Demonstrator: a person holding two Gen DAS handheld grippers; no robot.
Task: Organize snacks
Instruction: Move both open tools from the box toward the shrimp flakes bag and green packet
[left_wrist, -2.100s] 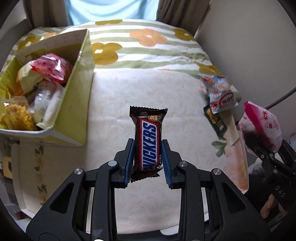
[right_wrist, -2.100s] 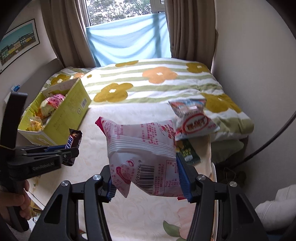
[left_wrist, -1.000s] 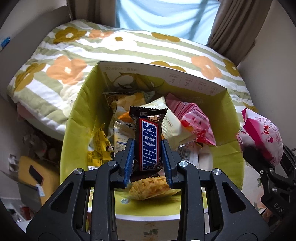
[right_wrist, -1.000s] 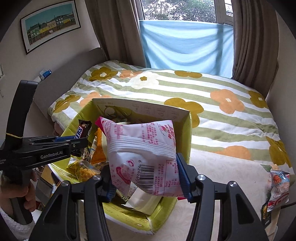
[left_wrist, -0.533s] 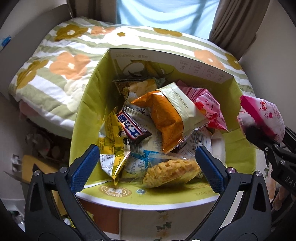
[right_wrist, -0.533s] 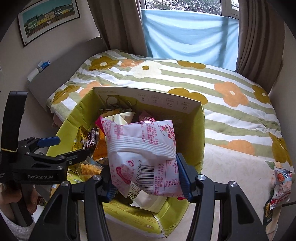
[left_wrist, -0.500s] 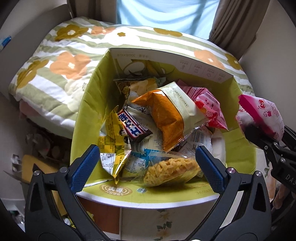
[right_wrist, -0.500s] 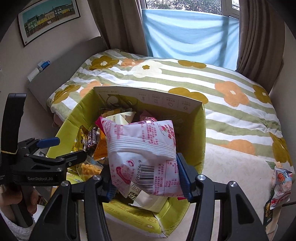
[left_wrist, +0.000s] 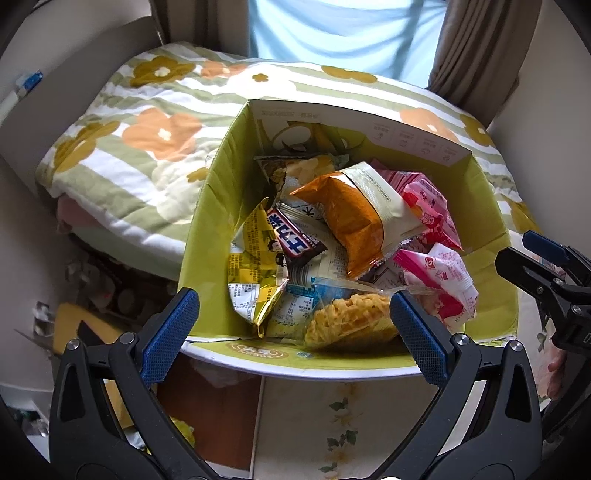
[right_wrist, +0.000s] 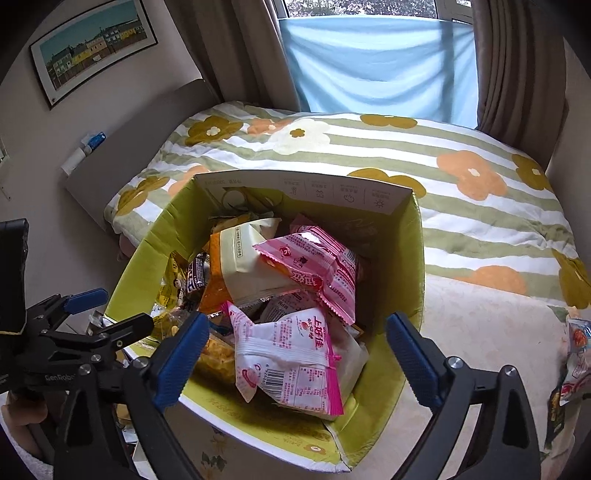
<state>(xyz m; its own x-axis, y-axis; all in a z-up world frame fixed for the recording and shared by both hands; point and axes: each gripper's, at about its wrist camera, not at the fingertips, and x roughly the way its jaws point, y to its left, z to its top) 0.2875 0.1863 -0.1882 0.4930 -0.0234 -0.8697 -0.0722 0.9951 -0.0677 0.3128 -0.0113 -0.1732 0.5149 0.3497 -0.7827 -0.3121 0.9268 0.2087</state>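
Observation:
A yellow-green cardboard box (left_wrist: 207, 206) (right_wrist: 413, 266) holds several snack packs. The Snickers bar (left_wrist: 295, 240) lies among them at the left, next to an orange chip bag (left_wrist: 347, 221). The pink-and-white snack bag (right_wrist: 288, 354) (left_wrist: 443, 284) lies on top at the box's near right. My left gripper (left_wrist: 295, 328) is open and empty above the box's near edge. My right gripper (right_wrist: 295, 354) is open and empty, its jaws standing either side of the pink bag. The left gripper also shows in the right wrist view (right_wrist: 107, 314).
The box stands on a cream floral-print table (right_wrist: 480, 332) beside a bed with a flowered striped quilt (right_wrist: 443, 177). More snack packs (right_wrist: 576, 362) lie at the table's right edge. Clutter sits on the floor at the left (left_wrist: 92, 295).
The right gripper opened and dropped the pink bag into the box. The left gripper had let go of the Snickers bar into the box just before and stays open.

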